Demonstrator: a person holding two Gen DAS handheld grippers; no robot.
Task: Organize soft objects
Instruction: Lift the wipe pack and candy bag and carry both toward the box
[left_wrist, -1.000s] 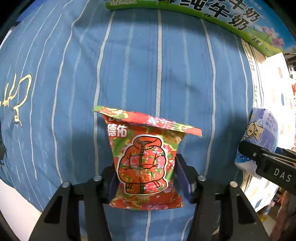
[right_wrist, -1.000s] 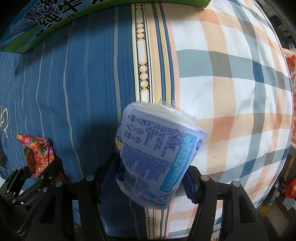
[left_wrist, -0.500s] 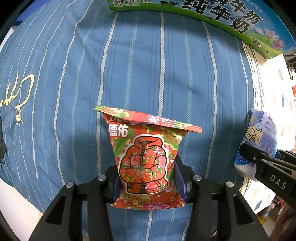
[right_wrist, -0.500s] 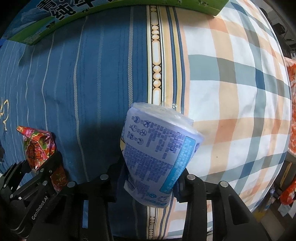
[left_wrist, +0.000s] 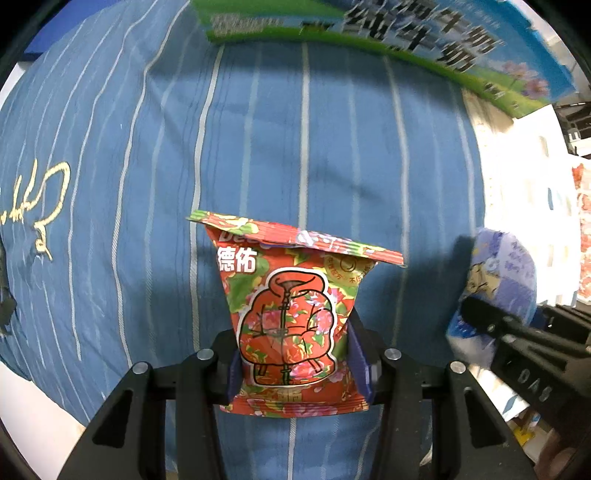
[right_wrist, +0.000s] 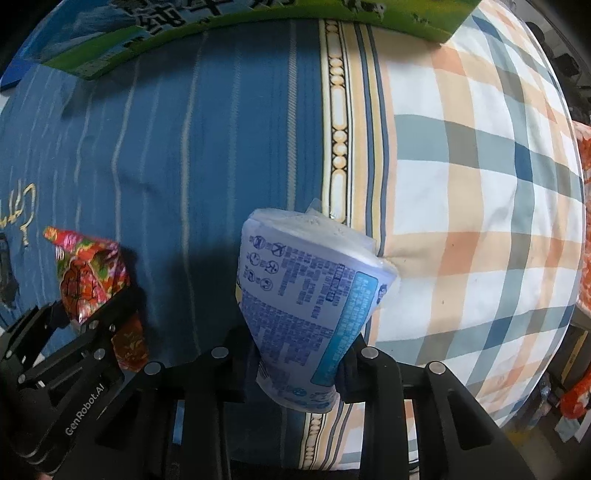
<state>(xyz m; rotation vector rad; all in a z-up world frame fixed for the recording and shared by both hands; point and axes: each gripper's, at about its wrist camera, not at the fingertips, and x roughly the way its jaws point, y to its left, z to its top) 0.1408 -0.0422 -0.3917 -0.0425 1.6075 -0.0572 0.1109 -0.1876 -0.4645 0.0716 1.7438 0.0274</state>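
Observation:
My left gripper (left_wrist: 293, 360) is shut on a red floral packet (left_wrist: 291, 314) printed with a padded jacket, held upright above the blue striped bedding (left_wrist: 258, 147). My right gripper (right_wrist: 299, 354) is shut on a blue and white tissue pack (right_wrist: 306, 306), held over the seam between the blue stripes and the plaid cloth (right_wrist: 480, 184). The tissue pack also shows at the right of the left wrist view (left_wrist: 495, 277). The red packet also shows at the left of the right wrist view (right_wrist: 88, 277).
A green and blue milk carton box (left_wrist: 388, 40) lies along the far edge of the bedding, and shows in the right wrist view (right_wrist: 221, 26) too. Gold embroidery (left_wrist: 40, 218) marks the blue cloth at left. Orange items (right_wrist: 585, 206) sit beyond the bed's right edge.
Both grippers have pulled back a little toward me with their packs still held. The box at the far edge now shows more fully.

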